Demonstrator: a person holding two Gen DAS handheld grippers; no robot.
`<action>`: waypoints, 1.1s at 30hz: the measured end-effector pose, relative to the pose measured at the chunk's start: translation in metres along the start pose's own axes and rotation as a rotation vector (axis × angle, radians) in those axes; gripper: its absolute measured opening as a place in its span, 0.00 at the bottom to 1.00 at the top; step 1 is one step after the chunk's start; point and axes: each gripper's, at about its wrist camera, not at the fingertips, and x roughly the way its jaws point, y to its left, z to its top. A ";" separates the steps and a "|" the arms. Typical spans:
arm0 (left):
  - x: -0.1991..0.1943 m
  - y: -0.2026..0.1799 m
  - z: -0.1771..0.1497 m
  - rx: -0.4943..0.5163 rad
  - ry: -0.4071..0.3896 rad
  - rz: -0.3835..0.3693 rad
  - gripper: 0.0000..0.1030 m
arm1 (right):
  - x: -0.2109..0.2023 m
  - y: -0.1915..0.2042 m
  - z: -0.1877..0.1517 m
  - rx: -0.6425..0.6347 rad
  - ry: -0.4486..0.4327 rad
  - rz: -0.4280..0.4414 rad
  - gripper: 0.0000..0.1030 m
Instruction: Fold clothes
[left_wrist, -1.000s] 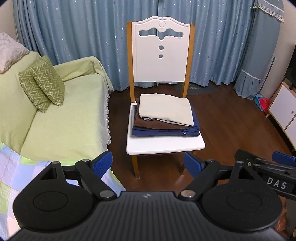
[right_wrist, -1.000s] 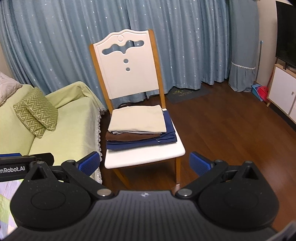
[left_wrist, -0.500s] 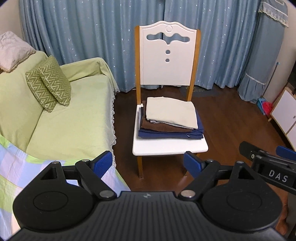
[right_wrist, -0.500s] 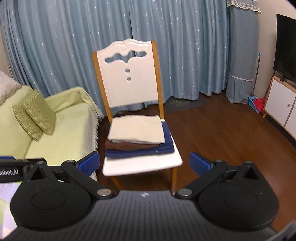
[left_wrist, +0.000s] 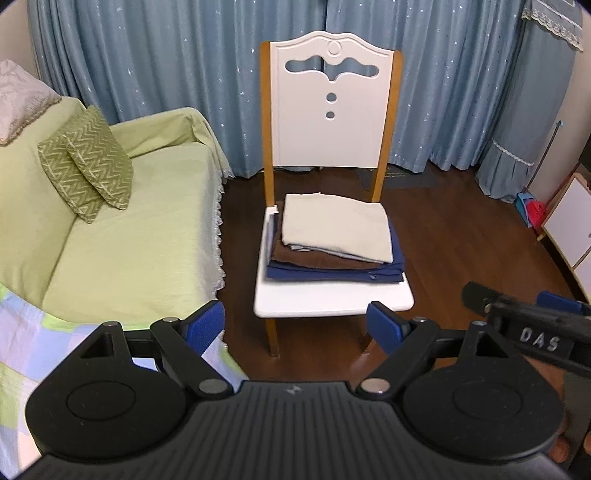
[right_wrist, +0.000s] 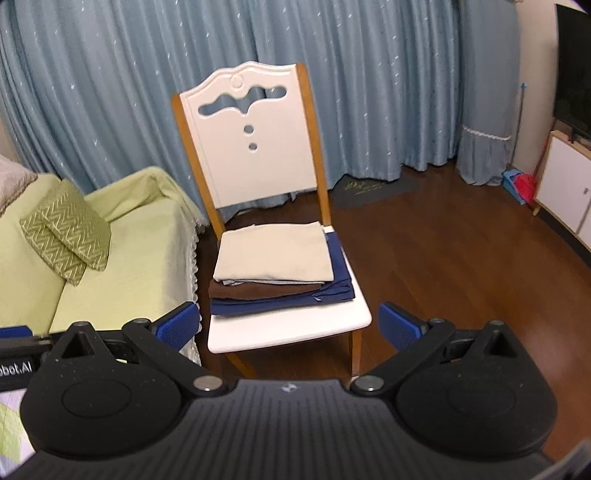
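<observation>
Stack of 3 folded garments (left_wrist: 334, 236) seen on white chair seat (left_wrist: 332, 297). Left hand-held gripper (left_wrist: 295, 326), right hand-held gripper (right_wrist: 290, 328) held spread wide, nothing gripped.

A white chair (left_wrist: 334, 301) with wooden posts stands on the dark wooden floor (left_wrist: 461, 243) before blue curtains (left_wrist: 166, 74), beside a green sofa (left_wrist: 140, 229) carrying two zigzag cushions (left_wrist: 86, 168), near a white cabinet (right_wrist: 565, 192).

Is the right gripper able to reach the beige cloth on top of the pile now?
Probably yes. The right gripper is open and empty, and the beige cloth lies uncovered on top of the pile on the chair. Nothing stands between them, though a gap remains.
</observation>
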 end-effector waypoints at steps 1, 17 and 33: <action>0.006 -0.003 0.004 0.000 0.007 -0.004 0.83 | 0.006 -0.001 0.004 -0.009 0.009 0.001 0.99; 0.076 -0.035 0.053 0.034 0.080 0.005 0.83 | 0.092 -0.017 0.056 -0.057 0.152 -0.033 0.99; 0.095 -0.044 0.076 0.016 0.075 0.065 0.83 | 0.125 -0.019 0.089 -0.061 0.147 0.011 0.99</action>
